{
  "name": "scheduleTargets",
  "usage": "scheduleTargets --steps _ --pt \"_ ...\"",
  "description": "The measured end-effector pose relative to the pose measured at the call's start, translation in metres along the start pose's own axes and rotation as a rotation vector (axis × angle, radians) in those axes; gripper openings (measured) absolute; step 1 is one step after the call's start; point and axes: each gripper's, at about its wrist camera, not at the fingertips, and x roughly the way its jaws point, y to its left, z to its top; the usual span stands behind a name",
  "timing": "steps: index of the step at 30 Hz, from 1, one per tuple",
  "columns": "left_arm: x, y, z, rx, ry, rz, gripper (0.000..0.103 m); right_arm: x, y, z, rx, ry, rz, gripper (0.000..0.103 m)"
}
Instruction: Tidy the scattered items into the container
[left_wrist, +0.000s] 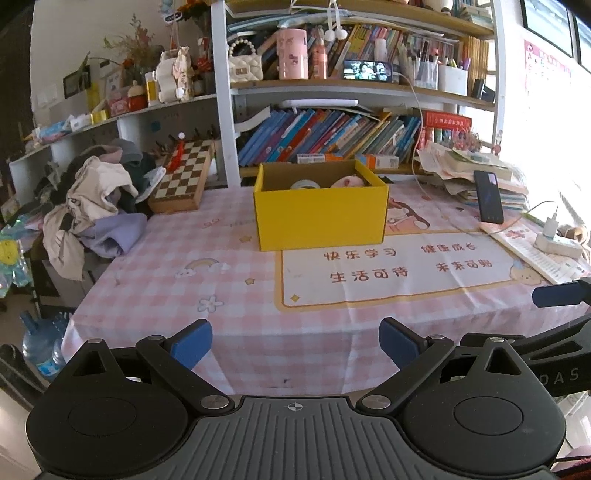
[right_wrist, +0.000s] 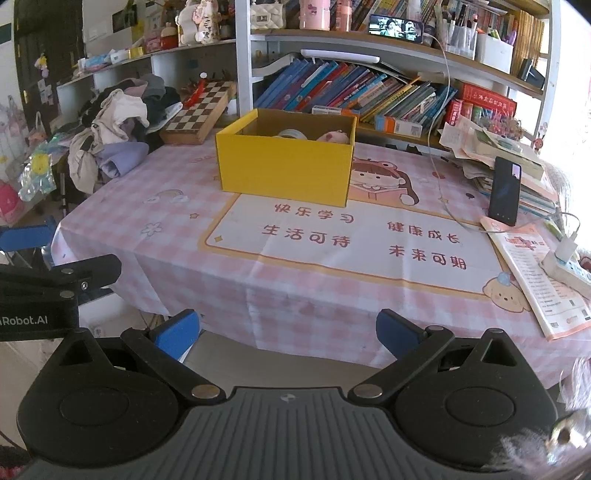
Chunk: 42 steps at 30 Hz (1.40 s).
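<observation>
Your left gripper (left_wrist: 295, 341) and right gripper (right_wrist: 288, 332), jaws spread, face the pink-checked tabletop (left_wrist: 177, 258); yellow box (left_wrist: 320, 212) near its far edge, bookshelf (left_wrist: 332, 136) behind.

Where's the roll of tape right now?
The roll of tape lies inside the yellow box at the far middle of the table, left of a pink item. Both wrist views show it.

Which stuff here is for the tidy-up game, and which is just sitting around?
For the job: yellow box, tape roll and pink toy already inside it, left gripper, right gripper, both open.

Just lying about: clothes pile, chessboard, phone, books, power strip.
</observation>
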Motion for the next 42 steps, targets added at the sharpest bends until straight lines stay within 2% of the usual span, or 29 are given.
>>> scheduleTargets --steps 20,23,42 --pt "0.000 0.003 -0.005 -0.015 0.020 -0.008 0.099 0.003 -0.005 -0.003 0.004 0.024 0.003 0.103" --pt "0.001 0.003 -0.005 -0.019 0.033 0.000 0.102 0.003 -0.004 -0.004 0.007 0.027 0.003 0.103" --pt "0.002 0.001 0.000 -0.015 0.016 -0.013 0.103 0.011 -0.003 -0.002 0.002 0.034 0.007 0.103"
